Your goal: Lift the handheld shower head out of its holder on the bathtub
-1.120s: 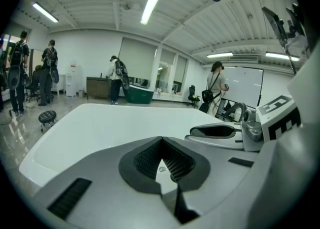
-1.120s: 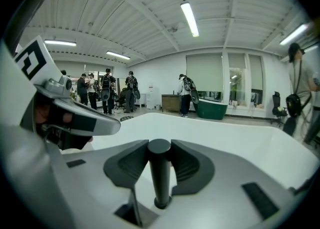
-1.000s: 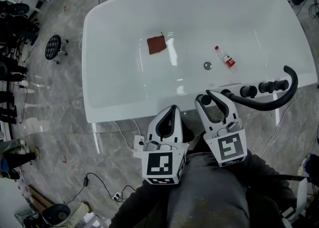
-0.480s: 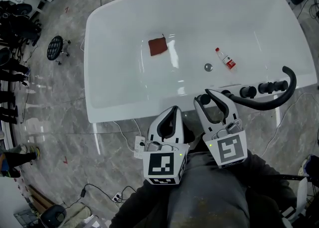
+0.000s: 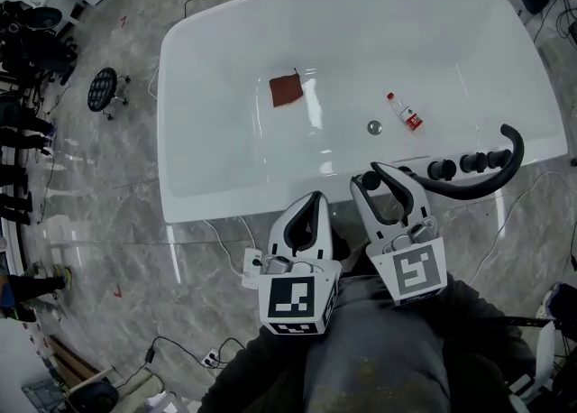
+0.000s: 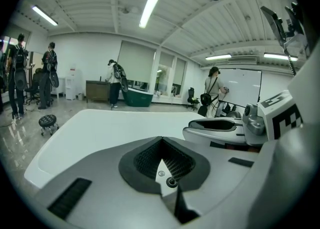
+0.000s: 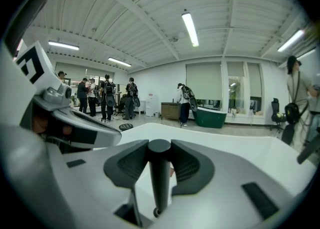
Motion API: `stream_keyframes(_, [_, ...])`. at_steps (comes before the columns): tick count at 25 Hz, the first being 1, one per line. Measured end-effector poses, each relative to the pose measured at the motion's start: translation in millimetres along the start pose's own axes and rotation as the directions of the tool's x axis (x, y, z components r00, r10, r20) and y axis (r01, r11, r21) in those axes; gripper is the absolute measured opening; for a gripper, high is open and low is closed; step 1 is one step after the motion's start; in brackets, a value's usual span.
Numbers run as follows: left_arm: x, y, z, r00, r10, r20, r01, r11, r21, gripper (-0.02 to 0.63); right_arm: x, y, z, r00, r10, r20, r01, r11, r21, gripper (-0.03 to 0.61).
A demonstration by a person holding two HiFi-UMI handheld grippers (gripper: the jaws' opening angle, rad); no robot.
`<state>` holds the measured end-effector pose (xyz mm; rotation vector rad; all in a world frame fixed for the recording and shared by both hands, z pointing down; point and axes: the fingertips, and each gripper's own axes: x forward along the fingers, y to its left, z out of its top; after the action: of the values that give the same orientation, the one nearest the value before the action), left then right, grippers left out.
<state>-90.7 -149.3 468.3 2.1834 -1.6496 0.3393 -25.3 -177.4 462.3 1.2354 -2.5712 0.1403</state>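
Shower head (image 5: pixel 469 192), black and curved, is clamped at its near end in our right gripper (image 5: pixel 372 177) and sweeps off to that gripper's right, past the knobs (image 5: pixel 442 169) on the bathtub (image 5: pixel 216 87) rim. Only the right gripper view shows its stem (image 7: pixel 160 173) pinched between the pads. Our left gripper (image 5: pixel 311 197), beside it, is closed on nothing. The label on the bottle (image 5: pixel 407 114) is too small to read.

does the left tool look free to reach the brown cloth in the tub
Probably yes: the left tool is shut and empty, and only the tub's near rim lies between it and the cloth.
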Motion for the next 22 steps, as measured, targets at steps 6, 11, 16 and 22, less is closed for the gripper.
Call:
stream_keyframes(6, [-11.5,-6.5,26.2,1.0,0.0,0.015,0.0,1.0,-0.001,0.003,-8.8,-2.3,26.9,1.0,0.003,0.01,-0.003,1.0,0.004,0.141])
stream_keyframes(11, [-22.3,-8.7,49.7,1.0,0.007,0.019,-0.007,1.0,0.002,0.003,-15.5,-1.6,54.0,1.0,0.006,0.021,-0.007,1.0,0.003,0.141])
stream_keyframes(16, [-31.2,-15.4,60.6,1.0,0.001,0.015,-0.001,1.0,0.004,0.003,-25.9,-0.9,68.3,0.999,0.0,0.032,-0.001,1.0,0.009,0.141])
stream_keyframes(22, [-40.7,-25.6,78.4,1.0,-0.009,0.016,0.009,1.0,0.006,0.003,-39.7,-3.9,88.8,0.999,-0.003,0.041,0.002,1.0,0.008,0.141])
